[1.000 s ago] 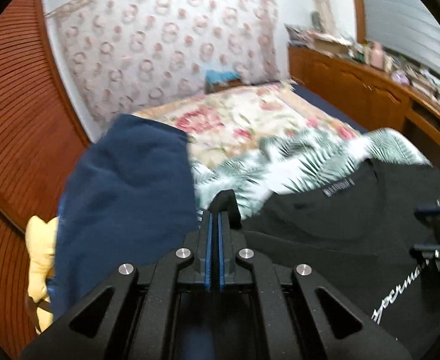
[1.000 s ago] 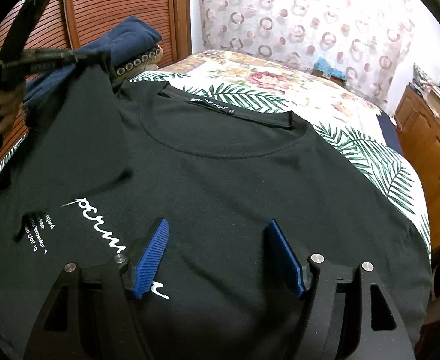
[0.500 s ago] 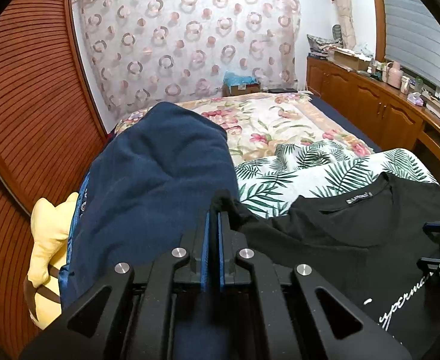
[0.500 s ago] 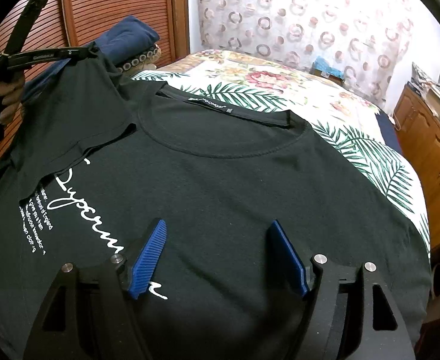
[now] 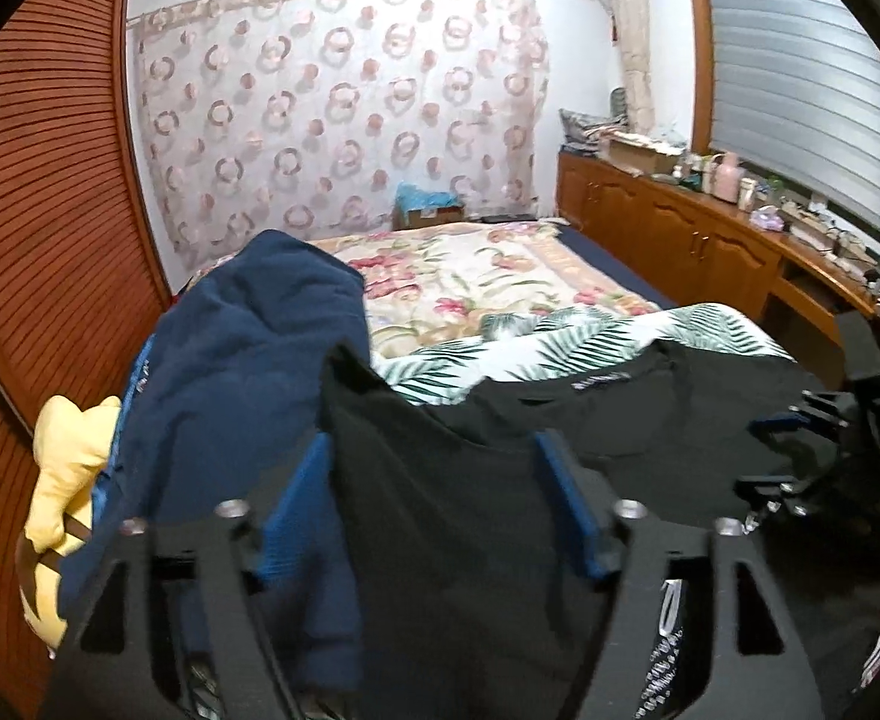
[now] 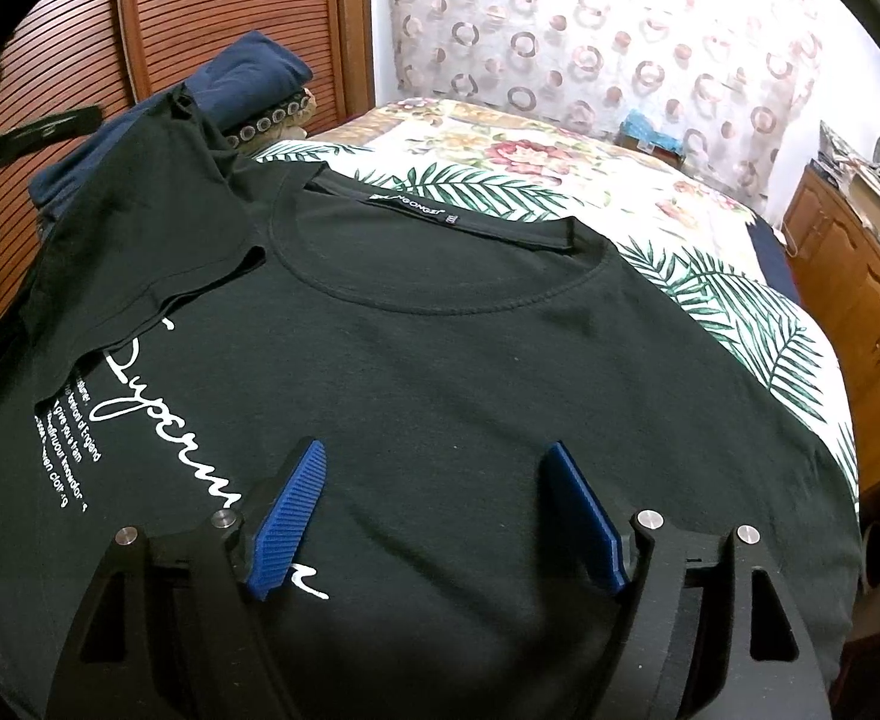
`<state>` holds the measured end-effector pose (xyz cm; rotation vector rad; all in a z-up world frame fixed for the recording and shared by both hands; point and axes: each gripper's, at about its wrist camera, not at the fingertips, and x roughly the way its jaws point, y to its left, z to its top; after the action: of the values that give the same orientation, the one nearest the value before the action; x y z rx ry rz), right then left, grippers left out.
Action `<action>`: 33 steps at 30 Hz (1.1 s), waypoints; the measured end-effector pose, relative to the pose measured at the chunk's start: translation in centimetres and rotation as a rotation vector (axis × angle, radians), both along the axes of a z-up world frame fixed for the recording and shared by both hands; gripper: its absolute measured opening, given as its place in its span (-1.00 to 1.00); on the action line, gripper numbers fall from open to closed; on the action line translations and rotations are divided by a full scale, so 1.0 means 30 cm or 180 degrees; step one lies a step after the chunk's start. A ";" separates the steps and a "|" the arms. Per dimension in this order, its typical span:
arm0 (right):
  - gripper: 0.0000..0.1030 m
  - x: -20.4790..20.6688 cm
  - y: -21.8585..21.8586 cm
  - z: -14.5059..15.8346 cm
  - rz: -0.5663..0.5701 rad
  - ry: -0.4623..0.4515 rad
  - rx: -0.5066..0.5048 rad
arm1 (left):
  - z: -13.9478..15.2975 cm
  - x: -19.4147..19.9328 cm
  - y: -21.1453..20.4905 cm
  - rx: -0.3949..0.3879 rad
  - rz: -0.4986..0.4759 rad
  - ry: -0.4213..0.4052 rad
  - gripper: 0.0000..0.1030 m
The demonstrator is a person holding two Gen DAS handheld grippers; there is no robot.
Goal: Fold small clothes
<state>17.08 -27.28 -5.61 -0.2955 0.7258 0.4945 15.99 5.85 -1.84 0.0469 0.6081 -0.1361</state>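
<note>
Left gripper (image 5: pixel 434 504): jaws spread wide, blue pads (image 5: pixel 296 498) on either side of a raised fold of black cloth; pad contact with the cloth cannot be told. Right gripper (image 6: pixel 434 510): jaws spread wide, holding nothing, hovering low over the chest of the T-shirt (image 6: pixel 440 372).

T-shirt: black, spread front-up on the palm-leaf sheet (image 6: pixel 739 312), collar (image 6: pixel 440 264) pointing away from the right gripper. Left sleeve (image 6: pixel 140 228) folded inward over the shirt front, hem edge running diagonally across the start of the print. Right shoulder edge and right side edge lying flat, with a strip of bare sheet beyond them. Beyond the collar, more bare sheet, then the floral blanket (image 6: pixel 499 144).

Left of the T-shirt: navy pile (image 5: pixel 230 372) close against the sleeve, yellow plush (image 5: pixel 68 480) behind it, slatted wooden doors (image 6: pixel 230 18) bounding that side. Right of the T-shirt: wooden cabinets (image 6: pixel 859 312) past the mattress edge.

Writing: neck label (image 6: pixel 413 207) with white capitals, only partly legible, ending "...ONGZI". White script across the chest (image 6: pixel 158 420), partly hidden by the sleeve and the gripper, not legible as a whole. Below it, small white lines, of which "England" can be made out.
</note>
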 end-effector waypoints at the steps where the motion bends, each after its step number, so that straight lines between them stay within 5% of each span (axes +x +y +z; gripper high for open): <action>1: 0.53 0.000 -0.001 0.000 -0.0003 0.0000 -0.0001 | -0.003 -0.017 -0.009 -0.0019 -0.0026 -0.0008 0.49; 15: 0.55 -0.040 -0.034 0.013 -0.0060 0.0039 0.0034 | -0.073 -0.165 -0.125 -0.0131 -0.0152 0.0091 0.49; 33: 0.55 -0.341 -0.339 0.122 -0.0614 -0.0267 0.0347 | -0.091 -0.255 -0.237 -0.0195 -0.0322 0.0128 0.49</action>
<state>6.85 -37.45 -1.95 -0.1416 0.6359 0.3351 8.33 -1.26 -4.58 0.0158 0.6415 -0.2540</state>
